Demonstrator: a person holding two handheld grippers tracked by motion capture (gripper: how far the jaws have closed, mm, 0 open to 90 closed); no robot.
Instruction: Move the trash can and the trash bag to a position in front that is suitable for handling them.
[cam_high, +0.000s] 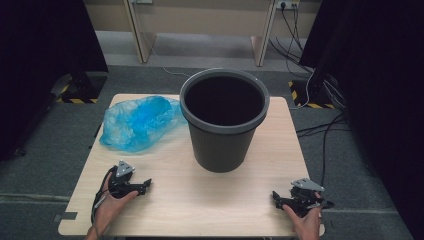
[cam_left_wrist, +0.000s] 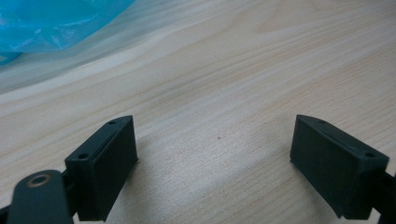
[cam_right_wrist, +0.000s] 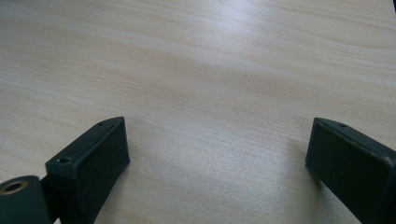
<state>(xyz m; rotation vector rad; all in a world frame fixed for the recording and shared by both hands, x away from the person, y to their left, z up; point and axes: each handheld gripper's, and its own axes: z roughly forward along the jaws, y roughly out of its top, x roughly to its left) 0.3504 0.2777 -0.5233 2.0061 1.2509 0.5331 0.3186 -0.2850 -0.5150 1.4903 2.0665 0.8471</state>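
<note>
The blue bag (cam_high: 136, 122) lies crumpled on the table (cam_high: 200, 200), touching the left side of the bin (cam_high: 224, 120). Nearer the person than the bin, the left gripper (cam_high: 145, 184) and right gripper (cam_high: 276, 198) rest with jaws spread, holding nothing.

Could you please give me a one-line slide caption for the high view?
Open left gripper and right gripper rest on a wooden table before a grey bin and crumpled blue plastic bag.
</note>
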